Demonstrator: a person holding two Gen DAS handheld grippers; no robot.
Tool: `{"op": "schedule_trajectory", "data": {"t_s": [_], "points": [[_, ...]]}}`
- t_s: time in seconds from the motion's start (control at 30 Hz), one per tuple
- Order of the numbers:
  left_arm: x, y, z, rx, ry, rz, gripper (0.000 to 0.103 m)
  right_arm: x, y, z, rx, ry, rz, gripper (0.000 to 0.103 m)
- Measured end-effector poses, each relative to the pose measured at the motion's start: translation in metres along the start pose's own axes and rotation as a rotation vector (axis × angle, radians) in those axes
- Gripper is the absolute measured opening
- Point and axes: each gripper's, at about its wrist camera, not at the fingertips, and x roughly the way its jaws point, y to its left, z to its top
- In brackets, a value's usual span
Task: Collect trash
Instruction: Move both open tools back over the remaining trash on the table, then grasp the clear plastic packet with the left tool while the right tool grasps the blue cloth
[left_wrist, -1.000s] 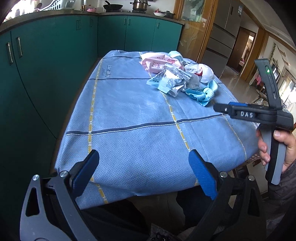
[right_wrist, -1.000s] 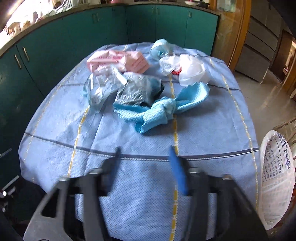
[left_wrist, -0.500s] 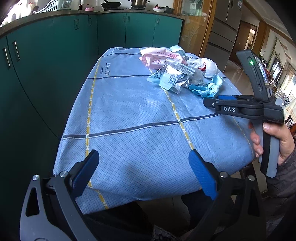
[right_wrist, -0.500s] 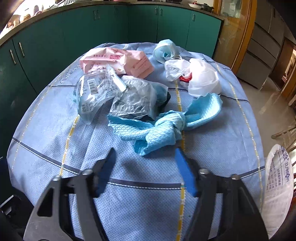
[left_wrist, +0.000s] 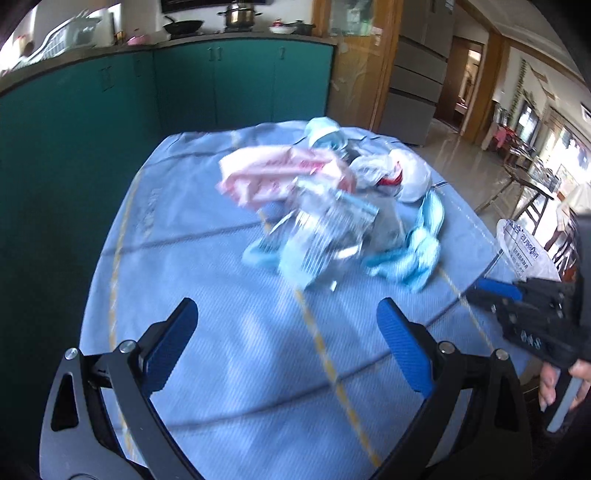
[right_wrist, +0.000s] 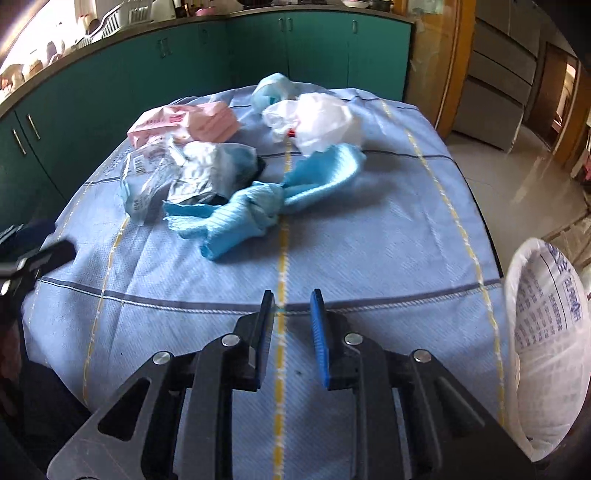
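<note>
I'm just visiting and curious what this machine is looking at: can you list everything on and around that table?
Tablecloth: one, blue with yellow lines, over the table.
Knotted cloth: one, light blue, nearest piece of the pile.
Clear wrappers: a few, crumpled, left of the cloth.
Pink packet: one, rear left.
White plastic bag: one, rear right.
Pale blue bag: one, far end.
Sack: one, white, printed, beside the table's right edge.
Cabinets: green, behind.
Left gripper: open wide.
Right gripper: narrow gap, holding nothing.

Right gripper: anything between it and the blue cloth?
Nothing: in the right wrist view only bare tablecloth lies between the right gripper and the blue cloth.
</note>
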Motion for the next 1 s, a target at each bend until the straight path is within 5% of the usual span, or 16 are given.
{"op": "schedule_trajectory", "data": {"t_s": [0.07,0.27,0.37,0.47,0.77,1.0], "points": [[0.016,-0.008,0.017,0.048,0.0,-0.014,0.099,-0.003,-0.009,-0.002,0.031,-0.008,0.004,0.043],[0.062,-0.016,0.039,0.107,0.08,-0.034,0.098,-0.014,-0.023,-0.007,0.067,-0.033,0.004,0.057],[0.065,-0.013,0.033,0.085,0.098,-0.058,0.071,-0.014,-0.028,-0.005,0.085,-0.039,0.013,0.058],[0.055,-0.012,0.024,0.077,0.091,-0.065,0.059,-0.008,-0.031,0.003,0.099,-0.034,-0.001,0.062],[-0.004,-0.014,-0.013,0.03,0.07,-0.093,0.06,0.023,-0.014,0.058,0.189,-0.029,0.13,0.072],[-0.025,-0.023,-0.042,0.027,0.102,-0.09,0.063,0.065,0.019,0.081,0.107,0.045,0.025,0.073]]}}
